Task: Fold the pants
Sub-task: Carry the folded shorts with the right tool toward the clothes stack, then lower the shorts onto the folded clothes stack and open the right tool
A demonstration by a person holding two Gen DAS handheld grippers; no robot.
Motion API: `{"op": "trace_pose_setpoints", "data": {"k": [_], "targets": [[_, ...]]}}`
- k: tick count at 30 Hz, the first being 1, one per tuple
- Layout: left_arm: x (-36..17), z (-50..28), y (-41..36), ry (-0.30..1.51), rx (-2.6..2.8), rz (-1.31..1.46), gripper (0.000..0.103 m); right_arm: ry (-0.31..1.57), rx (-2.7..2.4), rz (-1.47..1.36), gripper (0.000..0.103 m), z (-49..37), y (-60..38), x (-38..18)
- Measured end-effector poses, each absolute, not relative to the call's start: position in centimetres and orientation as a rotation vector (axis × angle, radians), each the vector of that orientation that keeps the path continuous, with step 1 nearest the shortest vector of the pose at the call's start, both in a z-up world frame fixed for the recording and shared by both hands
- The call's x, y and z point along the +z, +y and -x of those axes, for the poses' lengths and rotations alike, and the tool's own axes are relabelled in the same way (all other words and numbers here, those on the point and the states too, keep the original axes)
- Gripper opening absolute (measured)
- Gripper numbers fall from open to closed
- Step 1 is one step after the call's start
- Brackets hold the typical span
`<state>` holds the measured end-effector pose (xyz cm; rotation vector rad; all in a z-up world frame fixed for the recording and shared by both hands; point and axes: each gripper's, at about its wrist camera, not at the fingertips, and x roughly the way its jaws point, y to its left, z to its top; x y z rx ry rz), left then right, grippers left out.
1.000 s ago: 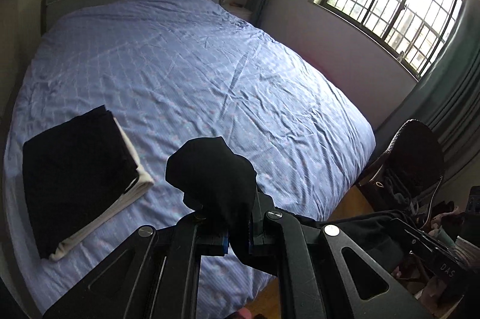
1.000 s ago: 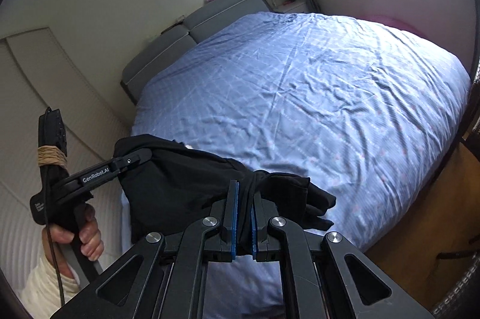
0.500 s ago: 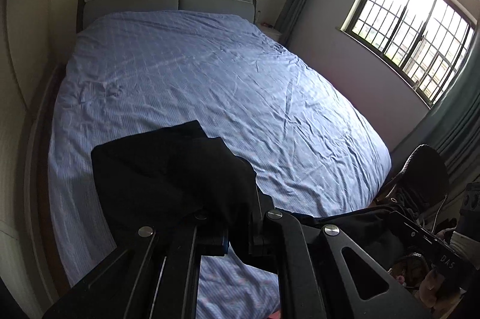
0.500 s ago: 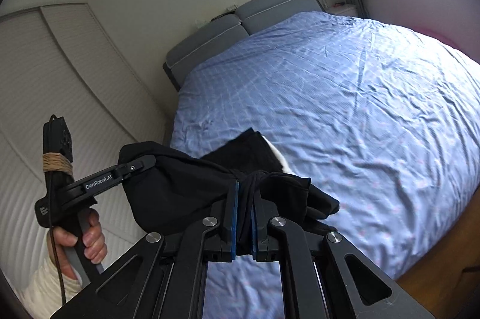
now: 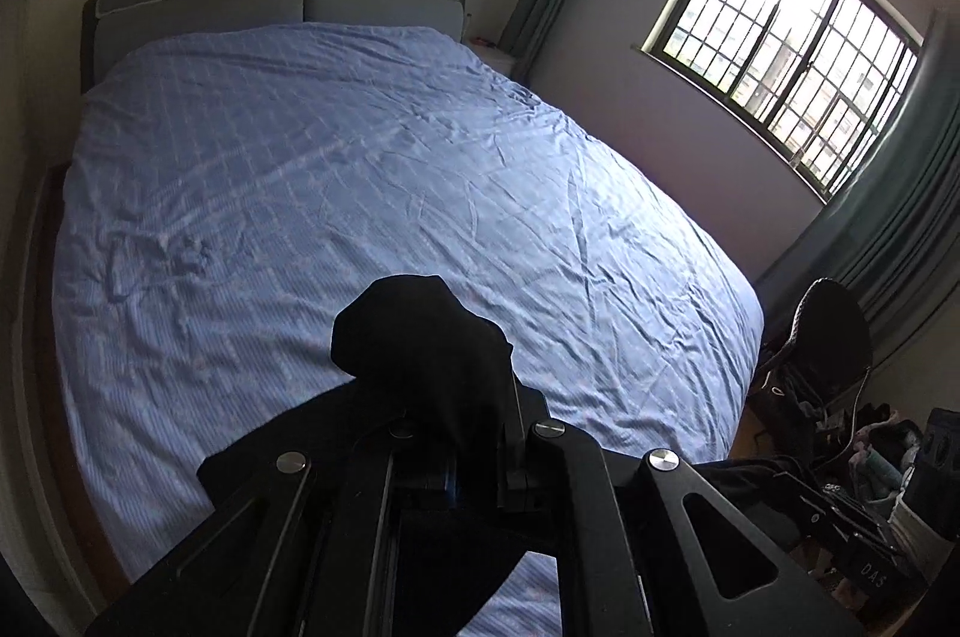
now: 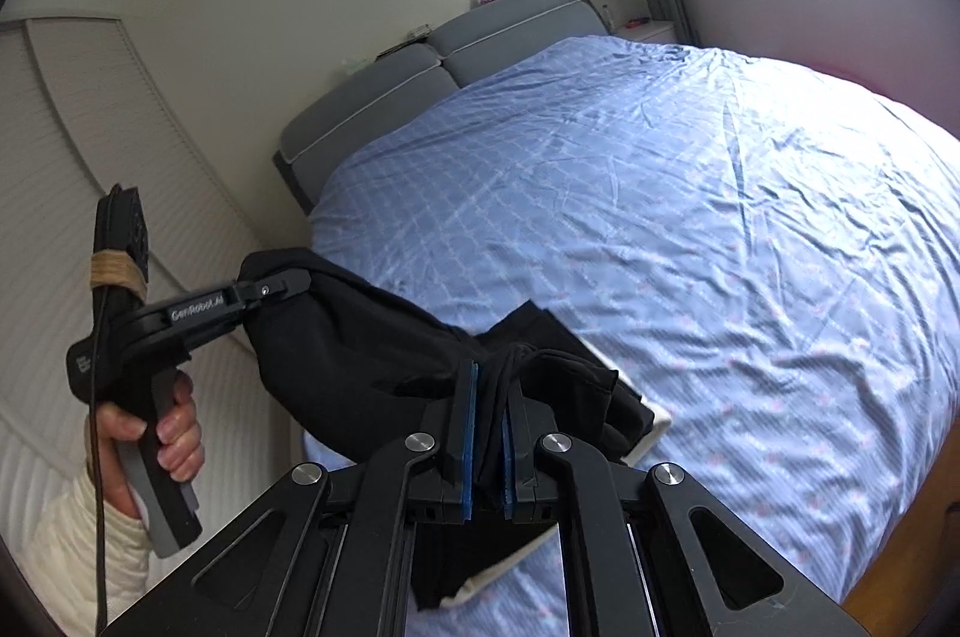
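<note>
Both pairs of jaws are clamped on the black pants (image 6: 360, 355), which are held stretched between the two grippers above the near edge of the bed (image 6: 690, 229). The right gripper (image 6: 487, 433) is shut on a bunched fold, and the left gripper (image 6: 282, 286) is seen at nine o'clock in the right view, gripped by a hand (image 6: 162, 427). A folded dark stack (image 6: 540, 331) is partly hidden behind the pants, lying on the blue sheet

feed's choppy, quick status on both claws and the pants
Left claw and right claw both shut on black pants. Pants slung between them above bed. Folded stack lies beneath.
</note>
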<state>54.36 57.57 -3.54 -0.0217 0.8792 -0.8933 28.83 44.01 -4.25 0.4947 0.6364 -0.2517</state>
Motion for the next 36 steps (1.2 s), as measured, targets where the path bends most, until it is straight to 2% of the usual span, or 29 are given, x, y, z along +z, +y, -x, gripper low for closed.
{"op": "trace_pose_setpoints", "data": {"k": [4,6,12,16,26,29,31,33,35,36], "targets": [[-4.7,-57.2,55.9,0.846,-0.953,0.047,0.01,0.606,-0.33,-0.451,0.007,-30.8,44.1,-3.8],[-7.1,-58.6,55.5,0.893,-0.948,0.035,0.01,0.614,-0.359,-0.443,0.007,-31.4,44.5,-4.4],[-17.2,-60.4,56.9,1.118,-0.847,-0.085,0.01,0.837,-0.351,-0.611,0.007,-33.8,46.7,-13.0],[-20.9,-60.4,59.0,1.185,-0.799,-0.131,0.01,0.99,-0.305,-0.795,0.007,-34.1,48.8,-18.9],[-22.2,-61.4,62.6,1.244,-0.764,-0.095,0.011,1.134,-0.244,-0.932,0.007,-34.8,53.1,-23.8],[-22.8,-62.0,63.3,1.267,-0.721,-0.107,0.019,1.146,-0.227,-0.93,0.007,-35.5,53.4,-23.9],[-23.2,-62.5,63.7,1.287,-0.67,-0.125,0.037,1.153,-0.227,-0.919,0.008,-36.0,53.3,-24.0],[-23.4,-63.2,64.5,1.283,-0.574,-0.143,0.044,1.168,-0.257,-0.934,0.01,-35.9,53.2,-24.1],[-23.2,-63.8,65.5,1.264,-0.462,-0.158,0.045,1.218,-0.295,-0.952,0.03,-36.0,53.1,-24.6],[-22.7,-63.8,65.9,1.232,-0.403,-0.189,0.045,1.236,-0.318,-0.947,0.036,-35.9,53.0,-24.6]]}}
